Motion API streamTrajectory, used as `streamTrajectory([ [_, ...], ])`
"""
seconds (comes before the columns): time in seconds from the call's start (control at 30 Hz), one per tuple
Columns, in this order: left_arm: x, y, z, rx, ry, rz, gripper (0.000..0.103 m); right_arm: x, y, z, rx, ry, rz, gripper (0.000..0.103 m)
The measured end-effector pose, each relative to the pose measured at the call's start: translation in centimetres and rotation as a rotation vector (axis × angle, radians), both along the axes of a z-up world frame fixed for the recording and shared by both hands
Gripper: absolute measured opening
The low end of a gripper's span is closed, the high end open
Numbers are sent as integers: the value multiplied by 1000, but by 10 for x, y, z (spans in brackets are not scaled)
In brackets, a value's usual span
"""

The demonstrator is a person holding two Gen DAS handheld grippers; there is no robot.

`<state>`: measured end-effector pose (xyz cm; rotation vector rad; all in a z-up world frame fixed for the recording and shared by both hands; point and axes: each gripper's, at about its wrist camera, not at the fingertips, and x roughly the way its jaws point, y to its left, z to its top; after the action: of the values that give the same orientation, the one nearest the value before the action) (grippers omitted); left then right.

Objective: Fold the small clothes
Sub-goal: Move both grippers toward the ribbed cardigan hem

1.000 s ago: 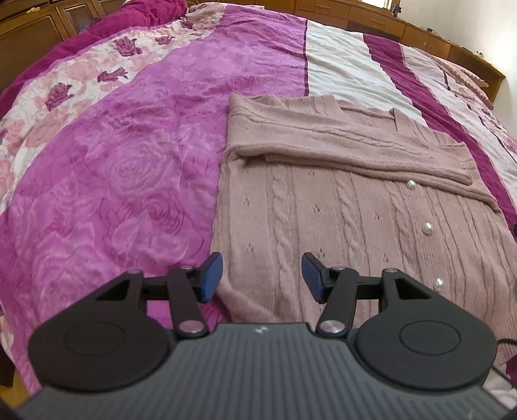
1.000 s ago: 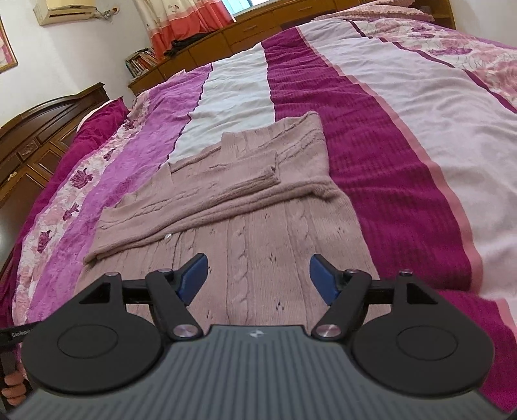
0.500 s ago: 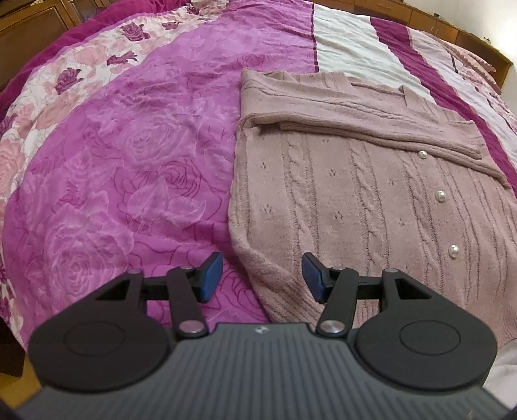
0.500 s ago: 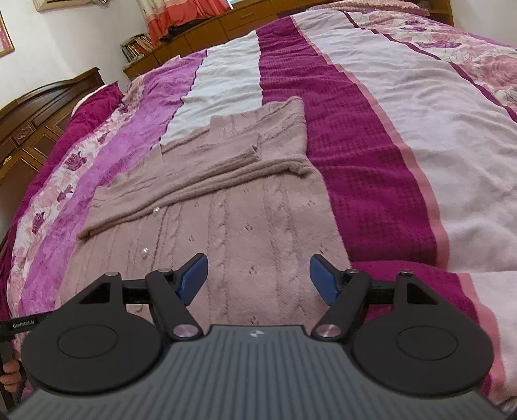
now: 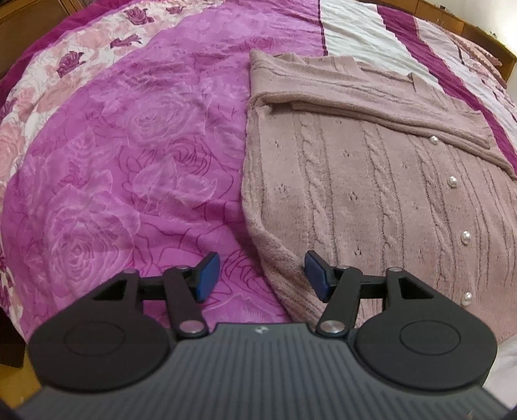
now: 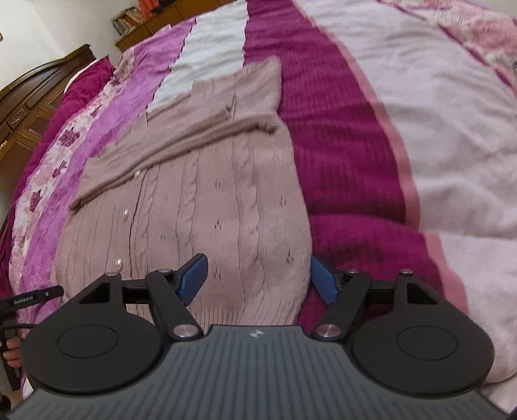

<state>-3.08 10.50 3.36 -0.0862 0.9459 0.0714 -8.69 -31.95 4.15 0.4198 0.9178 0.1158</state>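
Fingers (image 5: 206, 274) wide apart over cardigan (image 5: 371, 181) hem.

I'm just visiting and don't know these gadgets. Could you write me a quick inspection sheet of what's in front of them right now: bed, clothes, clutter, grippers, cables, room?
Surface: bedspread in purple rose, white and magenta stripes; a raised fold in it shows in the right view.
Job's things: pink cardigan lies flat, both sleeves folded across the chest, pearl buttons showing.
Clutter: nothing seen on the bed beside the cardigan.
Grippers: left gripper open, straddling the cardigan's near left edge; right gripper open, over its near right edge. Neither holds cloth.
Cables: black cable at the right view's left edge.
Surroundings: wooden headboard, low cabinet with books.
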Motion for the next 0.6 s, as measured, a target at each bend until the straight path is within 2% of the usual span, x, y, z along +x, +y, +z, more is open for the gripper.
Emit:
streamTrajectory([
  [0.13,5,-1,-2,-17,33,-33,65,4,4,-9,-1,31,25,77],
  [0.2,8,-1,-4,-71,56,-65,65,8,6,-9,3,45,49,81],
  [0.3,14,-2,-13,-201,111,-118,65,14,7,-10,10,72,99,82],
  [0.37,17,-4,-19,-249,133,-129,65,18,8,-12,22,94,142,82],
  [0.6,24,-15,-28,-231,129,-177,64,30,12,-19,46,146,244,84],
])
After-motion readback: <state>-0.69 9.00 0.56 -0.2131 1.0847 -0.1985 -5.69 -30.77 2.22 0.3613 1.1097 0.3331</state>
